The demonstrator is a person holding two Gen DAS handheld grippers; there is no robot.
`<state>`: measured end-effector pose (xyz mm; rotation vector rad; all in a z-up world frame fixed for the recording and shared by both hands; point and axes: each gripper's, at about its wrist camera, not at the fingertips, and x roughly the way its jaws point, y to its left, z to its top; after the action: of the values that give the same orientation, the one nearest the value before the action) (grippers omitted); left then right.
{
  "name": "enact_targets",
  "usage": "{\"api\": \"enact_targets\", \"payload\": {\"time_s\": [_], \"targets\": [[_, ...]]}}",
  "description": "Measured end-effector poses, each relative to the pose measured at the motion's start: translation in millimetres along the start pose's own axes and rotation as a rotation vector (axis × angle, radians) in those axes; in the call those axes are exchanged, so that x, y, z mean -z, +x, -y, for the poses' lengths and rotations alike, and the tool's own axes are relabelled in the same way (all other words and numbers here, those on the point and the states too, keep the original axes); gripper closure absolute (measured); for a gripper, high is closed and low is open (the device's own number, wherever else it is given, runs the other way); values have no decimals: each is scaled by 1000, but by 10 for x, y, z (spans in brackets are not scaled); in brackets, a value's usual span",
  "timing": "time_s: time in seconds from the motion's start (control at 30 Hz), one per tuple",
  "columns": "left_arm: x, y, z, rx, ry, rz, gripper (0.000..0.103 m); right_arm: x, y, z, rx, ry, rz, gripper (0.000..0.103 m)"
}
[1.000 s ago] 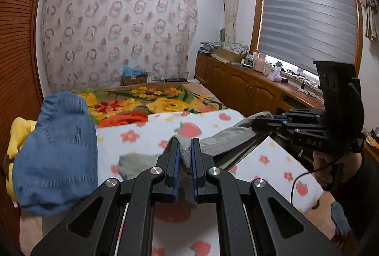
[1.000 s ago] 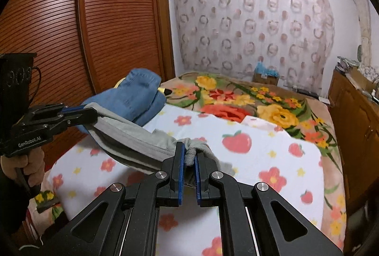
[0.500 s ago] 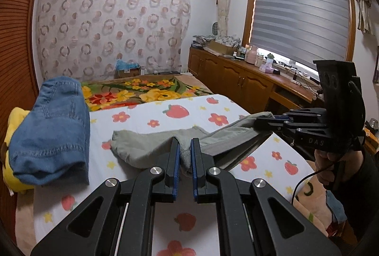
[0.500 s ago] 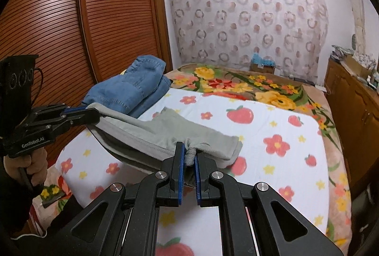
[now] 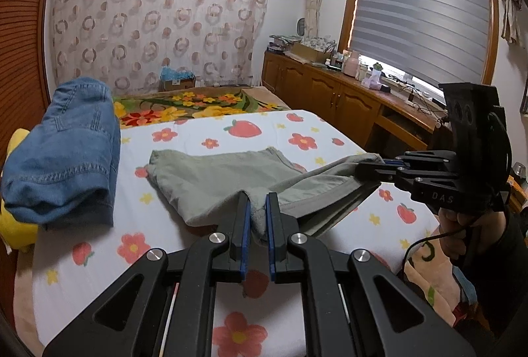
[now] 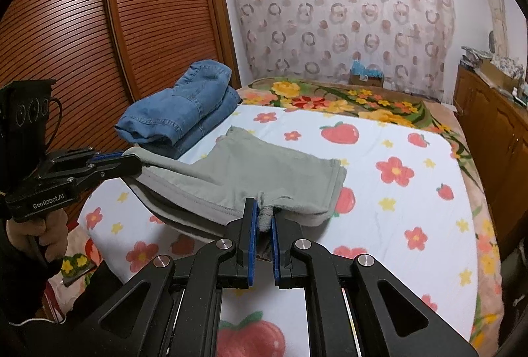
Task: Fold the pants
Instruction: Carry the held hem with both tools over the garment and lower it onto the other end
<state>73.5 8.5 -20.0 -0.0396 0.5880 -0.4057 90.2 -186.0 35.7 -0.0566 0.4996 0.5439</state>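
Observation:
Grey-green pants (image 5: 214,175) (image 6: 280,172) lie half spread on the white flower-and-strawberry sheet (image 5: 297,132) (image 6: 412,192). Their far part rests flat on the bed; the near edge hangs lifted between the two grippers. My left gripper (image 5: 258,208) is shut on a bunched bit of that edge. It also shows at the left of the right wrist view (image 6: 132,164), pinching the fabric. My right gripper (image 6: 264,218) is shut on the other end of the same edge, and appears in the left wrist view (image 5: 366,167) with a hand behind it.
Folded blue jeans (image 5: 66,152) (image 6: 184,106) are stacked at the bed's left side, on something yellow (image 5: 13,225). A floral blanket (image 6: 346,99) covers the far end. A slatted wooden wardrobe (image 6: 115,43) stands left, wooden cabinets (image 5: 346,99) right.
Both grippers have sunk and moved forward with the pants. The far part of the pants now lies spread flat on the sheet instead of hanging bunched.

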Motion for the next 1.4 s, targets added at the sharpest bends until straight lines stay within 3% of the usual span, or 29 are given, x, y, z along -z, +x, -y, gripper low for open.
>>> {"api": "enact_targets", "payload": {"time_s": [0.53, 1.4], "targets": [[432, -43, 38, 24, -49, -45, 93, 322, -8, -66, -28, 44, -26, 96], [327, -507, 297, 81, 2, 34, 93, 543, -551, -170, -42, 23, 47, 96]]}}
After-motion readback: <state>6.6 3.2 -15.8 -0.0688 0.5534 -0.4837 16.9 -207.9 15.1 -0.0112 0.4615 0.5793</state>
